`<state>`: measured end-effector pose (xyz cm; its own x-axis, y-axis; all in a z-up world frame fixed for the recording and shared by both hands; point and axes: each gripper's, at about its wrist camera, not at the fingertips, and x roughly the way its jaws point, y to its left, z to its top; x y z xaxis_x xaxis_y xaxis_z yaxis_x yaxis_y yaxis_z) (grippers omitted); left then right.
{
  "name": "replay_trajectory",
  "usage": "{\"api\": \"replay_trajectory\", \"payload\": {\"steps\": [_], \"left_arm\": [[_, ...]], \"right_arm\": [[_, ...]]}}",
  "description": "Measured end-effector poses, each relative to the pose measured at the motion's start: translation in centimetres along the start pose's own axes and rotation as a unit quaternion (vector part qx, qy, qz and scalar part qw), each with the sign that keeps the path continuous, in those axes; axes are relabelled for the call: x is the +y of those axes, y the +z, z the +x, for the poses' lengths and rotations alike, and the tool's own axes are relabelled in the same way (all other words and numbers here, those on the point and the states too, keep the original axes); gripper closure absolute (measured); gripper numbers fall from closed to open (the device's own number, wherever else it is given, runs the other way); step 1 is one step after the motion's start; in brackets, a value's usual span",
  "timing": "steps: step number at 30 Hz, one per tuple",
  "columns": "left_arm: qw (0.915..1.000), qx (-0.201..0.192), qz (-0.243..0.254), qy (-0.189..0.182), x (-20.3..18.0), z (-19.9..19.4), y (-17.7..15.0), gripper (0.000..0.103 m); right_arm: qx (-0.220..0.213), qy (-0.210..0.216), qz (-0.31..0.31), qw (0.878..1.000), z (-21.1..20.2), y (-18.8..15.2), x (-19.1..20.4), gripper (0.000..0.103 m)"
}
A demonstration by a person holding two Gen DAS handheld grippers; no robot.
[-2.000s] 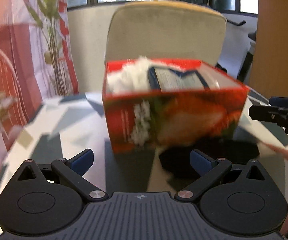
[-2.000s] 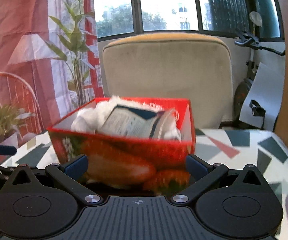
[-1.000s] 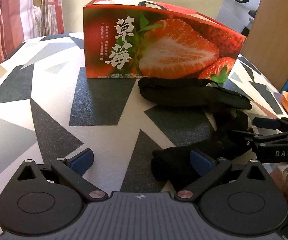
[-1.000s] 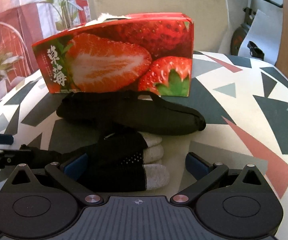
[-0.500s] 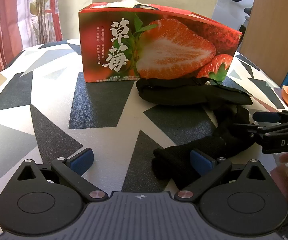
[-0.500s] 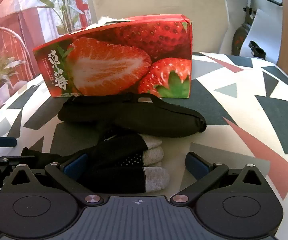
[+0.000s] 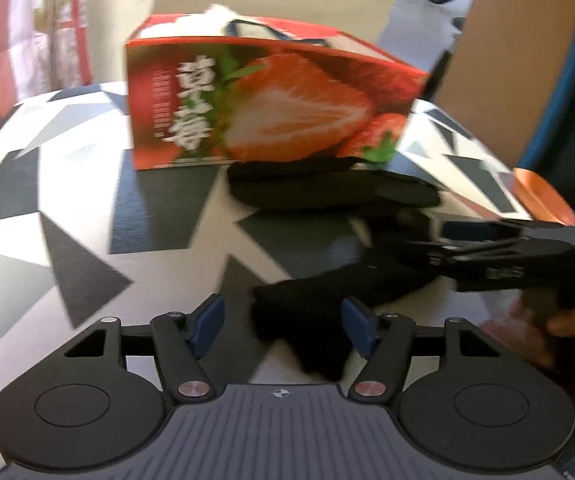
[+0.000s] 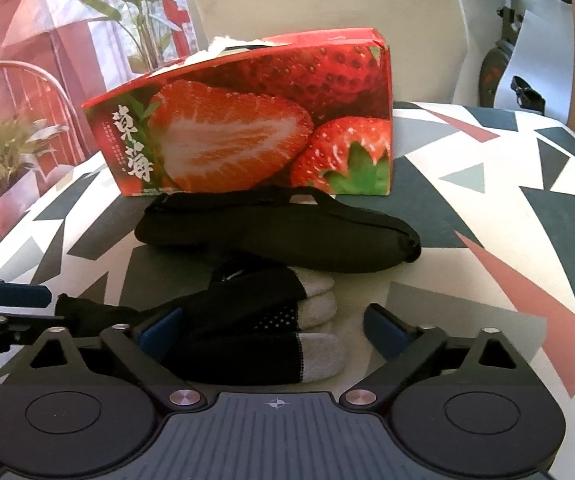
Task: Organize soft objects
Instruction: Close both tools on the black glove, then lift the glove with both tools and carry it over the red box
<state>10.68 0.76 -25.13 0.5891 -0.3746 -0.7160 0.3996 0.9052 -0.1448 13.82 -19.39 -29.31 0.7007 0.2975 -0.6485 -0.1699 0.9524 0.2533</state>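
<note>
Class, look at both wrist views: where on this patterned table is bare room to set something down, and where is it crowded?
Free: the table left of the strawberry box, and right of the black pouch and gloves. Crowded: in front of the box, where pouch, gloves and both tongs meet.

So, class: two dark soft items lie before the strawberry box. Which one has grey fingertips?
The glove, lying nearest the right gripper; the black pouch behind it is plain black.
</note>
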Motion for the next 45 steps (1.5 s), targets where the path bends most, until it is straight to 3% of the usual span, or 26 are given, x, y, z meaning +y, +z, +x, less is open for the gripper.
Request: {"api": "replay_trajectory", "payload": {"steps": [3, 6, 12, 17, 18, 21, 27, 32, 36, 45], "left_arm": [[0.9998, 0.015, 0.006, -0.008, -0.5, 0.6, -0.2, 0.039], [0.9995, 0.029, -0.004, -0.008, -0.3, 1.4, -0.5, 0.052], [0.9996, 0.017, -0.021, -0.005, 0.6, 1.5, -0.6, 0.062], [0.9999, 0.008, -0.013, -0.002, 0.6, 1.5, -0.6, 0.072], [0.9999, 0.005, -0.012, -0.006, 0.7, 1.6, -0.6, 0.079], [0.9999, -0.003, -0.010, -0.006, 0.7, 1.6, -0.6, 0.085], [0.9997, -0.010, -0.022, 0.000, 1.3, 1.4, -0.6, 0.087], [0.9994, -0.017, -0.030, -0.004, 1.6, 1.0, -0.6, 0.089], [0.9988, -0.031, -0.039, 0.003, 1.9, 0.1, -0.6, 0.090], [0.9919, -0.123, -0.020, 0.023, 1.2, -4.5, 0.5, 0.090]], "right_arm": [[-0.002, 0.005, -0.008, 1.000, 0.0, 0.0, 0.3, 0.020], [-0.005, 0.013, -0.009, 1.000, -0.1, 0.0, 0.3, 0.026], [-0.010, 0.025, -0.004, 1.000, -0.3, -0.2, 0.1, 0.038], [-0.011, 0.044, -0.017, 0.999, -0.4, -0.5, 0.7, 0.058], [-0.012, 0.047, -0.019, 0.999, -0.4, -0.6, 0.8, 0.059], [-0.013, 0.051, -0.014, 0.999, -0.5, -0.6, 0.7, 0.061], [-0.023, 0.061, 0.017, 0.998, -0.9, -0.6, -0.2, 0.063], [-0.024, 0.068, 0.019, 0.997, -1.1, -0.7, 0.0, 0.089], [-0.028, 0.066, -0.001, 0.997, -1.7, -0.7, 1.3, 0.091], [-0.064, 0.088, -0.024, 0.994, -4.2, 0.1, 3.2, 0.092]]}}
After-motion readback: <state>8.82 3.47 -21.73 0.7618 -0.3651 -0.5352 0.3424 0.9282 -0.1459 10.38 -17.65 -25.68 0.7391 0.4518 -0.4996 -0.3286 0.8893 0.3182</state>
